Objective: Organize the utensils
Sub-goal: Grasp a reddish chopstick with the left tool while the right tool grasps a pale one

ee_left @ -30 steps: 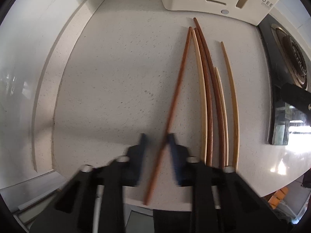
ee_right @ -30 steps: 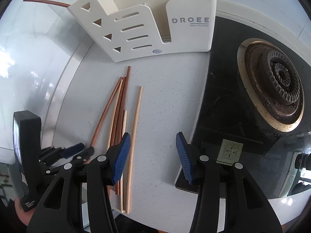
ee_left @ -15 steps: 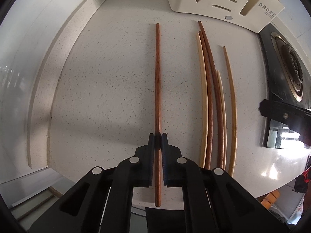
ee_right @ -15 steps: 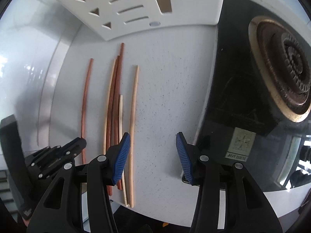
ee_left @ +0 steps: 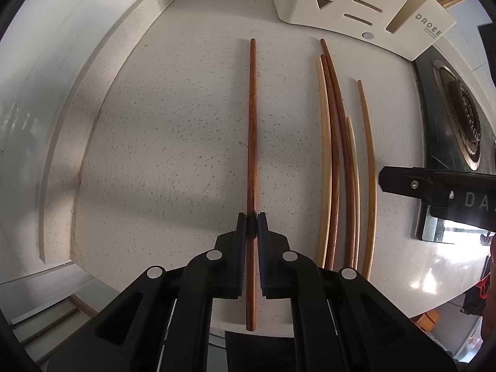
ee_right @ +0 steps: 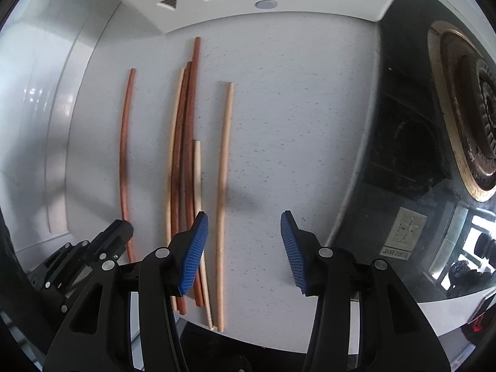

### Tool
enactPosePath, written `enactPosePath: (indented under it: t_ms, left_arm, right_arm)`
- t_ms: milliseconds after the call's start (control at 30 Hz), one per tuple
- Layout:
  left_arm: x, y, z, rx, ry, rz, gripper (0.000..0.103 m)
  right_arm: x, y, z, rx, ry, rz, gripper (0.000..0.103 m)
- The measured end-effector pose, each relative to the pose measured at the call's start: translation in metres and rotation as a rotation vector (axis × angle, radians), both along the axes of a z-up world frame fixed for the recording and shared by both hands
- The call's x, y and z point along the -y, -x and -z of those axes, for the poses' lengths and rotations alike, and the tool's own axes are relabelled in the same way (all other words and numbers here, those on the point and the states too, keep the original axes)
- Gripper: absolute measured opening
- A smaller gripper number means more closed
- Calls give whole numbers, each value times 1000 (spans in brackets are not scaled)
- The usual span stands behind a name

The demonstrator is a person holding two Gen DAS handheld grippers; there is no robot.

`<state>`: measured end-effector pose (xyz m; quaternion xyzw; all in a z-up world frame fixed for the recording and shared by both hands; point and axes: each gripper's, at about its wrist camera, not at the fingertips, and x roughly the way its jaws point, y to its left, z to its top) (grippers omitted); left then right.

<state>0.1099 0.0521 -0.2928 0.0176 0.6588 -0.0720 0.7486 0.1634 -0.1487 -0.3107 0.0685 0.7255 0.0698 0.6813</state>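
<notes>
My left gripper [ee_left: 252,224] is shut on a dark reddish-brown chopstick [ee_left: 252,142], which runs straight ahead over the speckled white counter [ee_left: 173,142]. To its right several loose chopsticks [ee_left: 336,161], dark and pale, lie side by side. In the right wrist view the held chopstick [ee_right: 124,155] shows at the left with the left gripper [ee_right: 122,232] on it. My right gripper [ee_right: 243,241] hangs open above the counter, a pale chopstick [ee_right: 223,186] just inside its left finger and untouched. The white slotted utensil holder [ee_left: 356,6] stands at the back.
A black glass hob with a burner [ee_right: 465,117] borders the counter on the right. A raised white ledge and wall [ee_left: 62,99] run along the left. The counter's front edge [ee_right: 263,338] is close below the chopstick ends.
The left gripper closed on the slanted dark chopstick and swung it straight, apart from the bundle to the left. The right gripper tipped downward and came closer to the loose chopsticks, still open.
</notes>
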Motion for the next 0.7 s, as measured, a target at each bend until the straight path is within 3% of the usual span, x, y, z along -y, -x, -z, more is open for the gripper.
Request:
enactPosePath:
  t_ms: [67,200,433,567,700]
  left_arm:
    - [-1,1,0,1,1,-3,6]
    - [0,1,1,3,-1,-7,7]
    - [3,2,3,4,-2,-11,7]
    - [2,2,3,3,0,-14,7]
    - [4,2,3,6,-7,-12,7]
  right_arm:
    - [-9,-3,3,-11,5,4,48]
    - [-16,-6,8,-28,31,-3,35]
    - [-31,-8,9,-27,78,-22,33]
    - [-51,-7,10,-19,117,-54,12]
    - [-65,-4,11,-8,156,-73,10]
